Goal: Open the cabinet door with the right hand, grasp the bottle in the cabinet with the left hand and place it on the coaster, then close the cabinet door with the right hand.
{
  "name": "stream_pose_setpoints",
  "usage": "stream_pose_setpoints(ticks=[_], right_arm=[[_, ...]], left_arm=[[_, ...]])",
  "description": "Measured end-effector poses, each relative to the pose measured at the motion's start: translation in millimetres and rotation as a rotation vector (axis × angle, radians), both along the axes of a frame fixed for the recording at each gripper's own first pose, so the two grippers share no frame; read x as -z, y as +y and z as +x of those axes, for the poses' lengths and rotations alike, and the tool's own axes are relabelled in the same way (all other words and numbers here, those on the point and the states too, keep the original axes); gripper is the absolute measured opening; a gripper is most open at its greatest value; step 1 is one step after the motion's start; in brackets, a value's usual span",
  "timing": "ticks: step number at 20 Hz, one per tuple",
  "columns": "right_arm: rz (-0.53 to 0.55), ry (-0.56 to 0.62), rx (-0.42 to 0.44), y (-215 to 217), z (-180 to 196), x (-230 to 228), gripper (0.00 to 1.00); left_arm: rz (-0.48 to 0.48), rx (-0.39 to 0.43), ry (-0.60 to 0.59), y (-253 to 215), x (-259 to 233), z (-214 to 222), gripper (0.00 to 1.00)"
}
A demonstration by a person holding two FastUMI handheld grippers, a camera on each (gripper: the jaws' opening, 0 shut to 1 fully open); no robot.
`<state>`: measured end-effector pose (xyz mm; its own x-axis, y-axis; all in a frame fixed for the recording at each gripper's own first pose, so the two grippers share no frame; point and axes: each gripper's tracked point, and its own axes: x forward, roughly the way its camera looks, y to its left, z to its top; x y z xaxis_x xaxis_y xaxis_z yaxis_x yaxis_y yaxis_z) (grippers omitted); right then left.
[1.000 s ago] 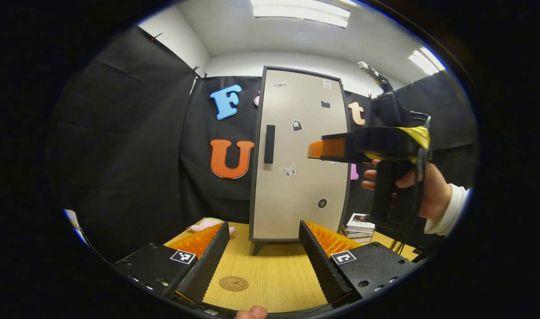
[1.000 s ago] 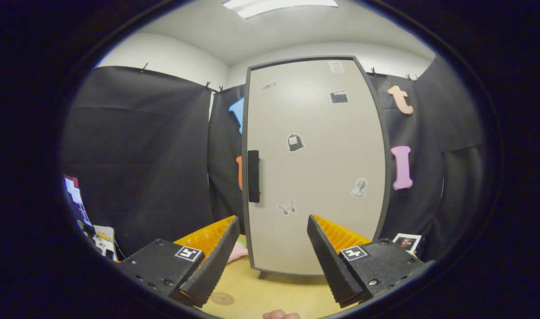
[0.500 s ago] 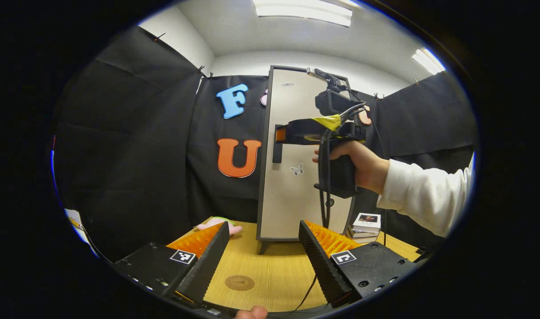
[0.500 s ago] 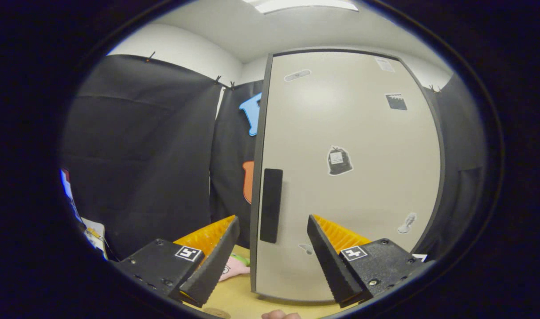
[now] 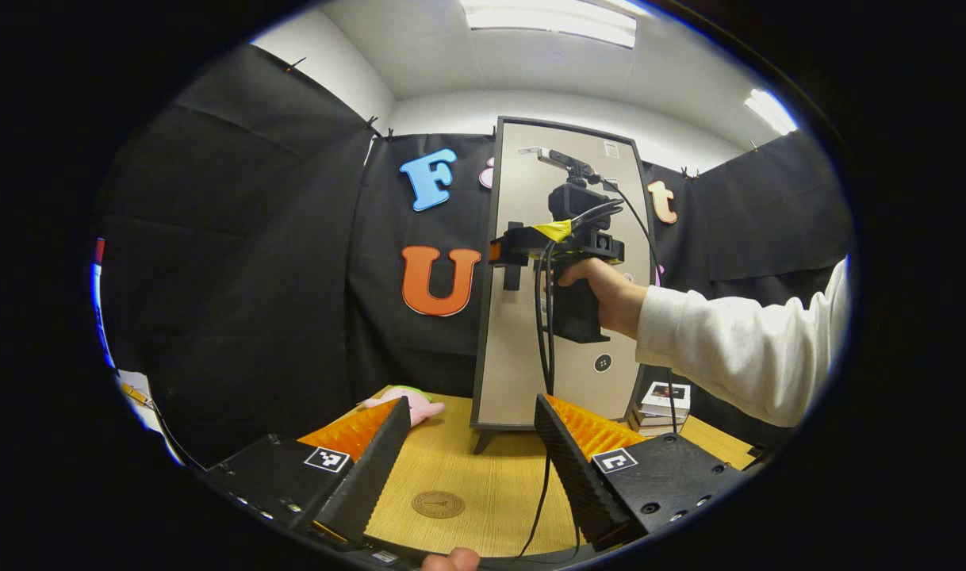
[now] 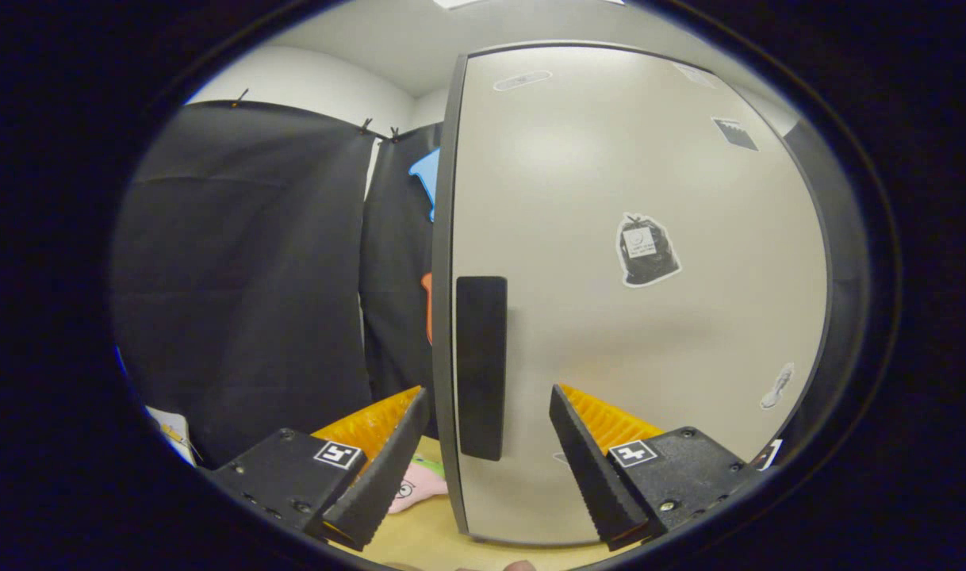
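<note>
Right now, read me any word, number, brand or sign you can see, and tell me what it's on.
No text reads legibly.
On the cabinet door, the bag sticker: print too small.
On the coaster: emblem too small.
On the books: covers blurred.
On the left gripper, the square marker: coded pattern, no words.

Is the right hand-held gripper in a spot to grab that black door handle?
Probably yes: the right hand-held gripper is open, the black vertical handle on the beige cabinet door lies between its fingers, nothing blocking.
</note>
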<state>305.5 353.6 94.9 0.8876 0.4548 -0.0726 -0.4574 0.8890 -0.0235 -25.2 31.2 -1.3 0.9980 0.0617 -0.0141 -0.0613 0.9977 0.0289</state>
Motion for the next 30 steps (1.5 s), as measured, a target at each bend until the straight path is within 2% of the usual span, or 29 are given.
stream_pose_setpoints(ticks=[2,3,5,7,10,13,15,17,19,21,25,30], right_arm=[[-0.013,-0.005,0.004,3.2,5.9,-0.4,0.91],[-0.028,-0.007,0.009,4.6,9.2,0.5,0.93],[-0.041,-0.016,0.004,8.2,11.0,0.9,0.88],[-0.055,-0.024,0.014,9.3,12.0,0.9,0.77],[-0.09,-0.05,0.048,6.6,16.4,2.3,0.66],[-0.074,-0.036,0.025,12.5,16.4,7.5,0.39],[-0.062,-0.029,0.03,11.0,17.8,8.0,0.37],[-0.016,0.004,0.025,11.3,18.6,7.9,0.28],[-0.019,0.011,0.025,10.8,17.7,7.9,0.19],[-0.037,0.014,0.023,10.7,16.9,8.8,0.17],[-0.043,0.016,0.0,8.9,9.4,8.5,0.17],[-0.053,0.029,-0.062,5.2,-20.7,2.4,0.17]], left_arm=[[0.007,0.001,0.003,3.0,1.4,3.4,0.95],[0.009,0.001,0.003,3.5,1.1,3.0,0.95],[0.007,0.003,-0.006,4.4,-1.4,5.1,0.95],[0.003,0.003,-0.007,4.0,-0.5,7.3,0.95],[-0.004,0.004,-0.004,4.5,0.2,9.9,0.95],[-0.012,0.008,-0.017,4.4,-2.2,11.4,0.95],[-0.008,0.008,-0.021,5.9,-1.7,11.9,0.95],[-0.009,0.009,-0.021,6.2,-1.4,11.4,0.95],[-0.008,0.008,-0.024,7.1,-2.8,10.3,0.95],[-0.009,0.009,-0.028,7.1,-3.7,9.6,0.95],[-0.014,0.023,-0.027,5.1,-3.4,8.2,0.95],[-0.007,0.041,-0.027,2.2,-2.8,7.3,0.95]])
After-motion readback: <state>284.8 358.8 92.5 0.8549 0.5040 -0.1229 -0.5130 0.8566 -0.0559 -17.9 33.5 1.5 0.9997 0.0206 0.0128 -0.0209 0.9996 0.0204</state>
